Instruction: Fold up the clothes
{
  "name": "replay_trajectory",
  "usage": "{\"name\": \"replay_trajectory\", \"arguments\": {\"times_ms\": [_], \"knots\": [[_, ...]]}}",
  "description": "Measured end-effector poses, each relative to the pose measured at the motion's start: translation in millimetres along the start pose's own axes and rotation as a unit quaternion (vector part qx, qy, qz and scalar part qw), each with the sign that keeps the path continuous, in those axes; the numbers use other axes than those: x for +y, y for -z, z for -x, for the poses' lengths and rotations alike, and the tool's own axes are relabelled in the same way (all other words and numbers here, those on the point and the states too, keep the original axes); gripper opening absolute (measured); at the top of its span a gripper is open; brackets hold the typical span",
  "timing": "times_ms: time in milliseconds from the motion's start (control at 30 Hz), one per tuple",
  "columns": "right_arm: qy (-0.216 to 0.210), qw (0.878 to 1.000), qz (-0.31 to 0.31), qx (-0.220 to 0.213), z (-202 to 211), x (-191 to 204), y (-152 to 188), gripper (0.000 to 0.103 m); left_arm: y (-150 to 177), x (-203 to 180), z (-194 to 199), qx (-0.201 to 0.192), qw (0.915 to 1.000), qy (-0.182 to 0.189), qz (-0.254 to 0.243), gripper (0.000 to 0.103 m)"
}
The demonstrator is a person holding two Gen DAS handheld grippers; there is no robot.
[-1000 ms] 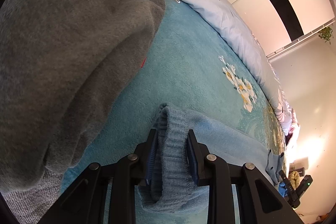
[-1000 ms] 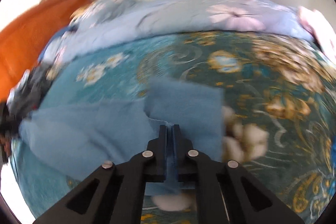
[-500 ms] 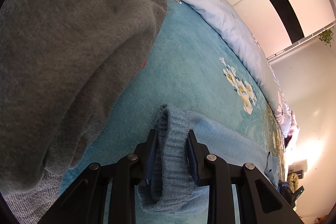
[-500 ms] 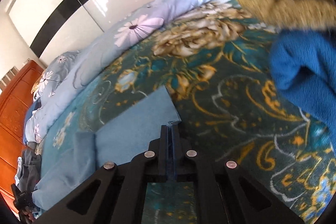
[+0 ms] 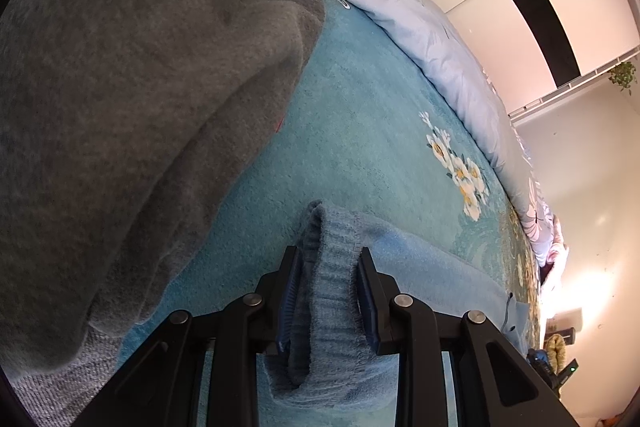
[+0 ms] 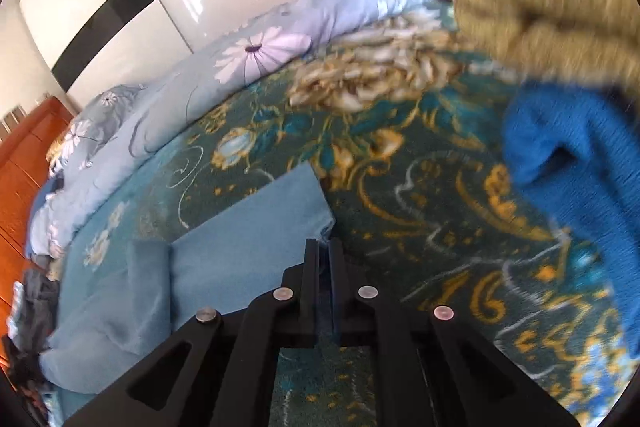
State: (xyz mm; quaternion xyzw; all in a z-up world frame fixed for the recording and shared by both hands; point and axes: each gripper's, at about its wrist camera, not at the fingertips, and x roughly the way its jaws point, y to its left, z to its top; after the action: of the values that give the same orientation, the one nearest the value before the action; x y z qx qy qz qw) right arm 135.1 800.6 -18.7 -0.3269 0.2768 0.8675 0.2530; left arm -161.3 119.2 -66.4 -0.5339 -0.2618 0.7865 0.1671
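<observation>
Left wrist view gives us the left hand-held gripper [image 5: 327, 263] clamped on the ribbed cuff of the light blue garment [image 5: 420, 259], which lies soft and fuzzy across the teal bedspread [image 5: 360, 99]. From the right wrist we see it spread flat with a folded edge, and the right hand-held gripper [image 6: 324, 251], jaws a slit apart and just easing open, at its corner.
</observation>
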Motion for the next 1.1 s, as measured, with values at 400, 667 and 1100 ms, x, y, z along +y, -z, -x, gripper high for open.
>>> {"name": "replay_trajectory", "arguments": {"times_ms": [400,667,1100], "knots": [[-0.166,0.925,0.331,0.083,-3,193,50,0.034,1,3,0,0.001,0.9999,0.010,0.010,0.031],[-0.176,0.887,0.402,0.142,-30,235,78,0.034,2,4,-1,0.003,0.9997,0.020,0.015,0.033],[-0.161,0.902,0.383,0.117,-19,220,62,0.002,4,5,1,0.001,0.9996,0.024,0.015,0.034]]}}
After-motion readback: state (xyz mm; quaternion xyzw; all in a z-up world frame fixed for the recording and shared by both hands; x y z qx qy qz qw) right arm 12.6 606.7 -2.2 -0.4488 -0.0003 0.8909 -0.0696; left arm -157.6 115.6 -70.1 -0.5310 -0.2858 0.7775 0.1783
